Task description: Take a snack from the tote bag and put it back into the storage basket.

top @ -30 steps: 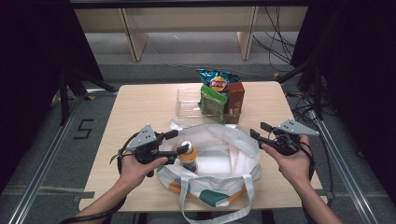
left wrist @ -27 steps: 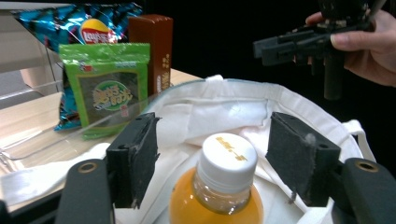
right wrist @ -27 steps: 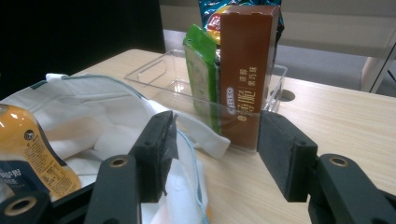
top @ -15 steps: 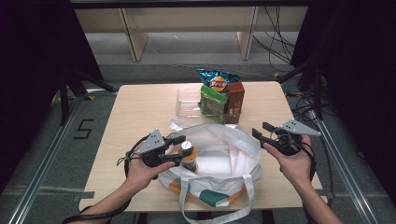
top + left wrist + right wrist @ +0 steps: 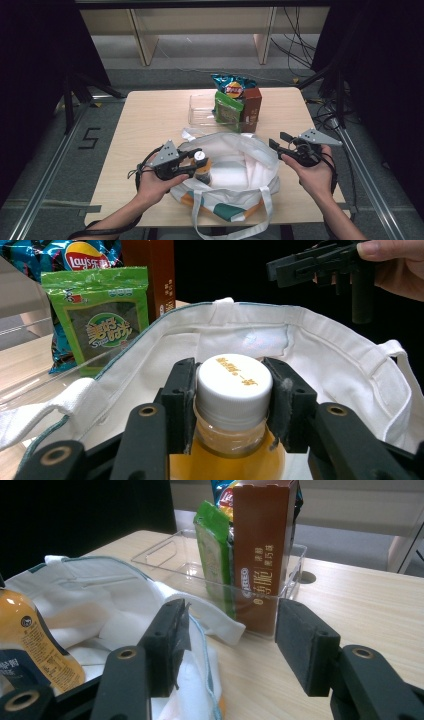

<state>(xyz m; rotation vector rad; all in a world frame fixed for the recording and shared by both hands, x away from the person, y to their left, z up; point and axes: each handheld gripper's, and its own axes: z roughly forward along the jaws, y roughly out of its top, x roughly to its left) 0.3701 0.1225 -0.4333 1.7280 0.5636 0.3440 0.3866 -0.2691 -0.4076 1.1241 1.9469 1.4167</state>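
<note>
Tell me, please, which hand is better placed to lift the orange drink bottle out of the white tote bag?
Left. The left gripper has just been closing, its fingers flanking the bottle cap inside the tote bag. The right gripper hangs open beside the bag's rim.

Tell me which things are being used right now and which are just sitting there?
In use:
- bottle, its cap between the left gripper pads, whose jaws have just been closing
- white bag
- right gripper, open beside the bag

Just sitting:
- clear bin
- chips bag
- green packet
- brown box

One bottle (image 5: 234, 405), one bag (image 5: 250, 165), three snack packs (image 5: 231, 107), one clear bin (image 5: 200, 110).
</note>
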